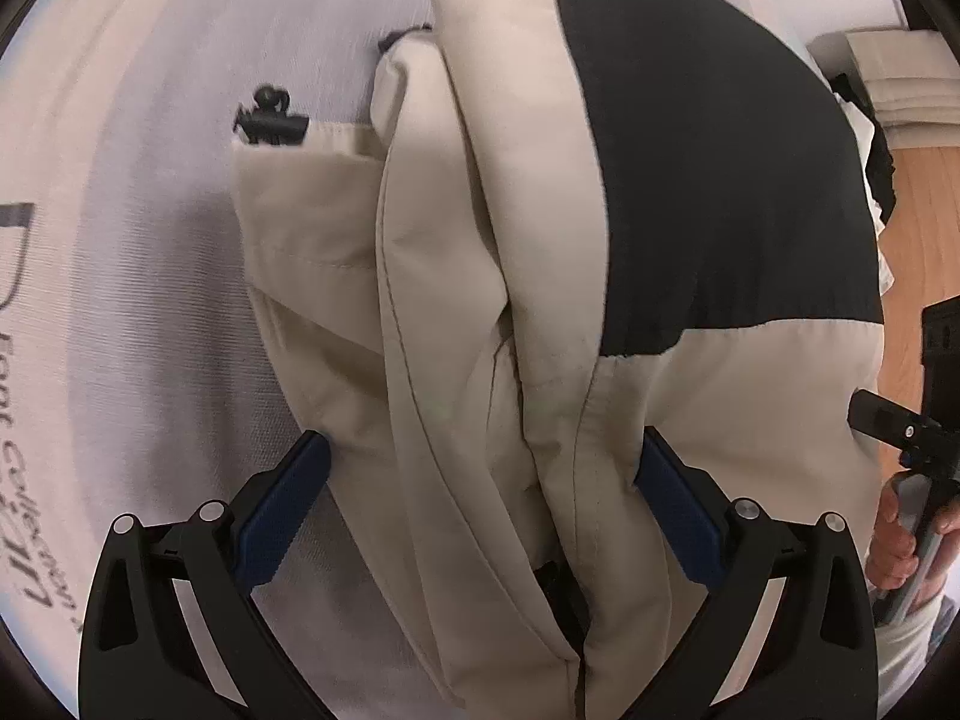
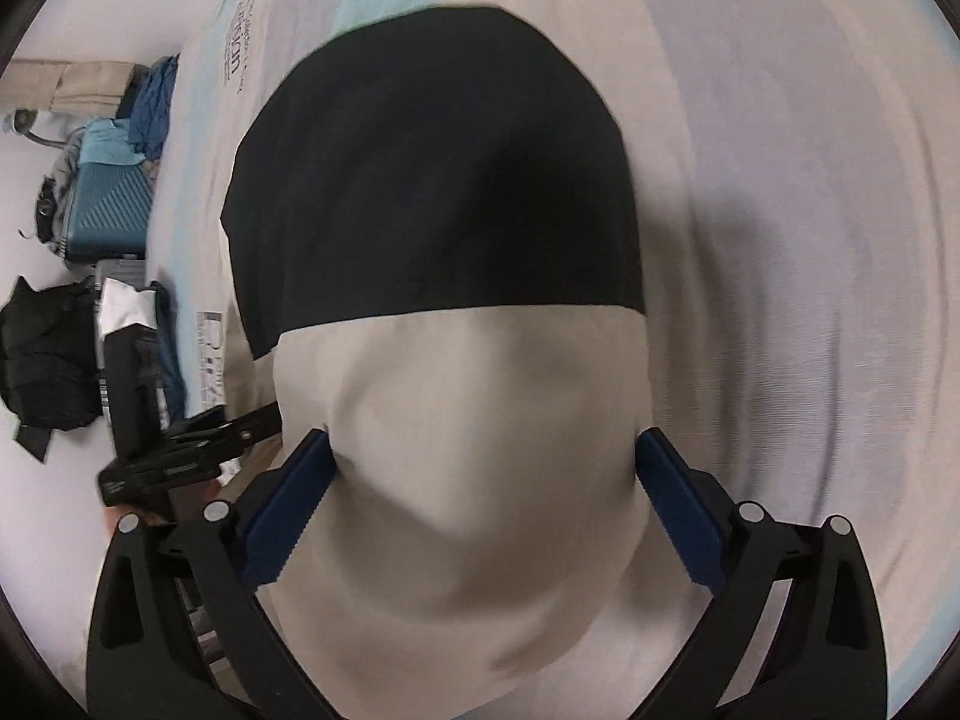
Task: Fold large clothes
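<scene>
A beige jacket with a black panel (image 1: pixel 720 168) lies folded in thick layers on a white bed sheet (image 1: pixel 150 240). My left gripper (image 1: pixel 483 462) has its jaws wide apart with the bunched beige layers (image 1: pixel 456 360) between the blue pads (image 1: pixel 282 504). A black cord toggle (image 1: pixel 270 117) sticks out at the jacket's hem. My right gripper (image 2: pixel 483 462) is also wide apart around the jacket's beige part (image 2: pixel 480 450), below the black panel (image 2: pixel 432 180). Whether the pads press the cloth is unclear.
The sheet has printed lettering (image 1: pixel 24 480). Wooden floor (image 1: pixel 918 222) and the other gripper in a hand (image 1: pixel 912 480) show at the right. Beside the bed are a teal suitcase (image 2: pixel 108 204), a black bag (image 2: pixel 48 348) and the other gripper (image 2: pixel 180 456).
</scene>
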The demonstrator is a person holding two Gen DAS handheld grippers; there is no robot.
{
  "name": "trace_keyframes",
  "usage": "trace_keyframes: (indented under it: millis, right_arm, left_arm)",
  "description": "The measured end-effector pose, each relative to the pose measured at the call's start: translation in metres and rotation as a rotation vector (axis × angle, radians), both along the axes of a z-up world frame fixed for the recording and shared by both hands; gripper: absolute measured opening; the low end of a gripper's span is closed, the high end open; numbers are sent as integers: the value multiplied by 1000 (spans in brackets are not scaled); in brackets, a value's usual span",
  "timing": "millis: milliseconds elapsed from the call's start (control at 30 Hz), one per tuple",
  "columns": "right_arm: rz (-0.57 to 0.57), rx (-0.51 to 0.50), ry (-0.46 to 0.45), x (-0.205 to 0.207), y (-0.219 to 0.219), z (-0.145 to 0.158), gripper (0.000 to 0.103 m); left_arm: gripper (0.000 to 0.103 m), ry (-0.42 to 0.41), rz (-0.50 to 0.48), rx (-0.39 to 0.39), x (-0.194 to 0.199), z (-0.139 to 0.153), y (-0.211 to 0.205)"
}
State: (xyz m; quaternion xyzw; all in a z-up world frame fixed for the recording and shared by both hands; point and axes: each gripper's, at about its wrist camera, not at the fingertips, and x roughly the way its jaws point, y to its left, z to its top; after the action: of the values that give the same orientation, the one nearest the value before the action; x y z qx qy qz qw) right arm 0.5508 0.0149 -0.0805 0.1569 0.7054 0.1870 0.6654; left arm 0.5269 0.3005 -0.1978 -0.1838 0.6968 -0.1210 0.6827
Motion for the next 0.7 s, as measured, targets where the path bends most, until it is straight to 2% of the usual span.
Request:
trace_keyframes:
  millis: [167, 433, 500, 567, 633, 700]
  right_arm:
    - [4, 64, 27, 3, -8, -17, 97]
    - [-16, 128, 25, 3, -7, -29, 96]
    - [-9, 138, 8, 1, -8, -26, 90]
    - [-7, 136, -9, -2, -8, -18, 77]
    - [4, 133, -22, -5, -8, -12, 70]
    - [8, 123, -28, -5, -5, -11, 69]
  left_arm:
    - [98, 3, 3, -31, 7, -14, 4]
    - [96, -15, -9, -39, 5, -10, -11]
    - [93, -17, -13, -45, 6, -9, -14]
    - [86, -25, -27, -48, 6, -4, -12]
    - [73, -31, -36, -56, 6, -1, -15]
    - [69, -32, -36, -61, 6, -1, -17]
